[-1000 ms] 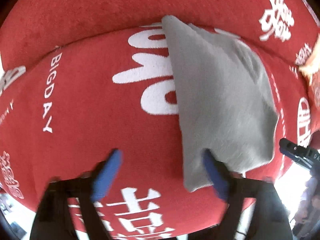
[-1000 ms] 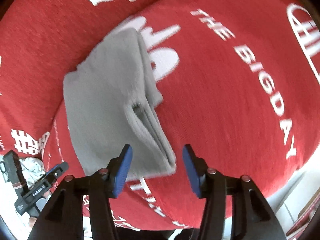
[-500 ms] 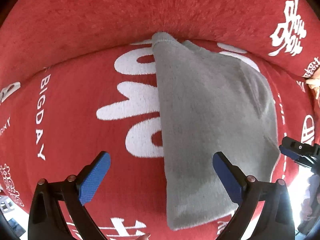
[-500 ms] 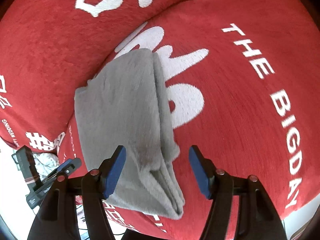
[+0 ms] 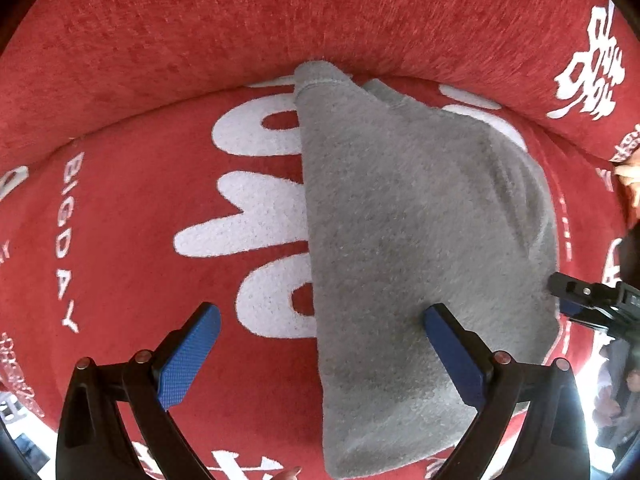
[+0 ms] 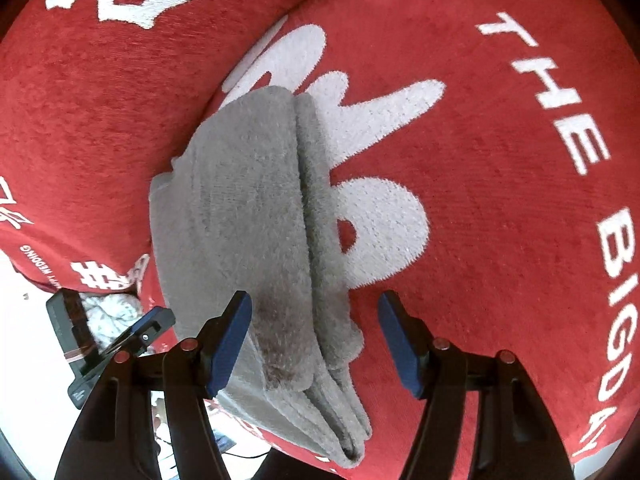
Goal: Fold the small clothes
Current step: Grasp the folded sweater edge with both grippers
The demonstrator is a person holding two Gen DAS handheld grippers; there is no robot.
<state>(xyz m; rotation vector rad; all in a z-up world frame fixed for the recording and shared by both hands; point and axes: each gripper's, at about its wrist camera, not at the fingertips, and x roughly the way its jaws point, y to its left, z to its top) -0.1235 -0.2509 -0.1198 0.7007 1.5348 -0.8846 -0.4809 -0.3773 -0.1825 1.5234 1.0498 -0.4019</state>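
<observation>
A small grey fleece garment (image 5: 420, 248) lies folded in several layers on a red cushion with white lettering (image 5: 120, 208). It also shows in the right wrist view (image 6: 248, 216), with its stacked folded edges on the right side. My left gripper (image 5: 320, 356) is open and empty above the garment's near left edge. My right gripper (image 6: 316, 344) is open and empty above the garment's near end. Neither gripper holds the cloth.
The red backrest (image 5: 280, 20) rises behind the seat cushion. The other gripper's tip (image 5: 588, 300) shows at the right edge of the left wrist view, and at the lower left of the right wrist view (image 6: 120, 340). The cushion's front edge lies near both grippers.
Both grippers have pulled back and up from the garment over the last second. The left gripper, blurred and low at the cloth's corner before, now hangs wide open above it.
</observation>
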